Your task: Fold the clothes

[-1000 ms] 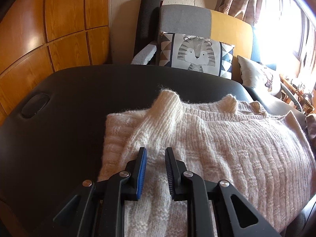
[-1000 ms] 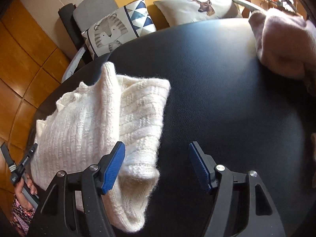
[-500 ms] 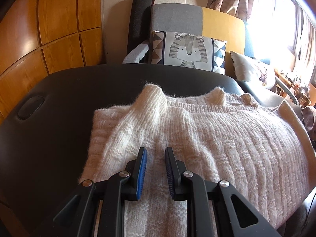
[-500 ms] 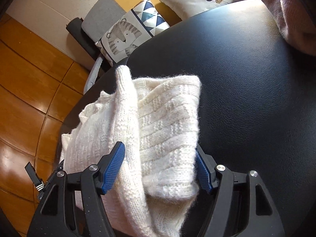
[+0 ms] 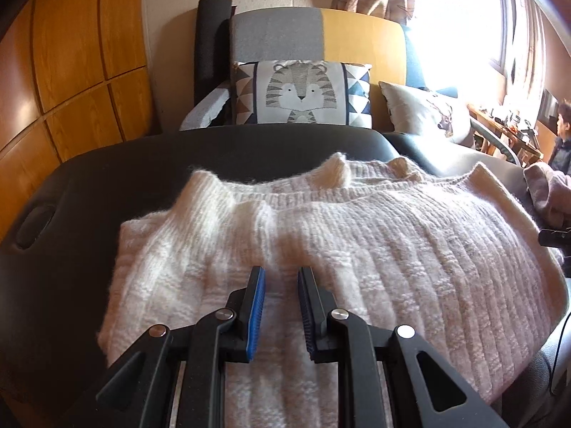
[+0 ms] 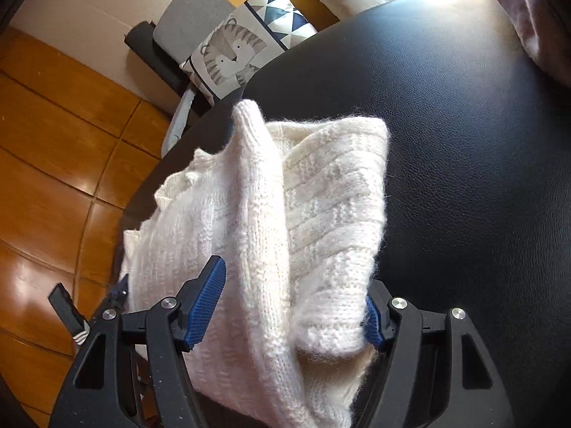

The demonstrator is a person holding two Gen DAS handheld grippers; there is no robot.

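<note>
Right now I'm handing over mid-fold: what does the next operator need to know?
Left gripper: narrow gap, above the white sweater, no cloth visibly pinched.
Right gripper: jaws closing around the sweater's folded end, which lies between the pads.
The sweater lies on the black table, one sleeve folded over the body.
A pinkish garment waits at the far edge.
Left: finish folding the sweater, then the other garment.

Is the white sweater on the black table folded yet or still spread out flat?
Partly folded. The white knit sweater has one side doubled over its body and a sleeve lying along the top, on the black padded table.
</note>
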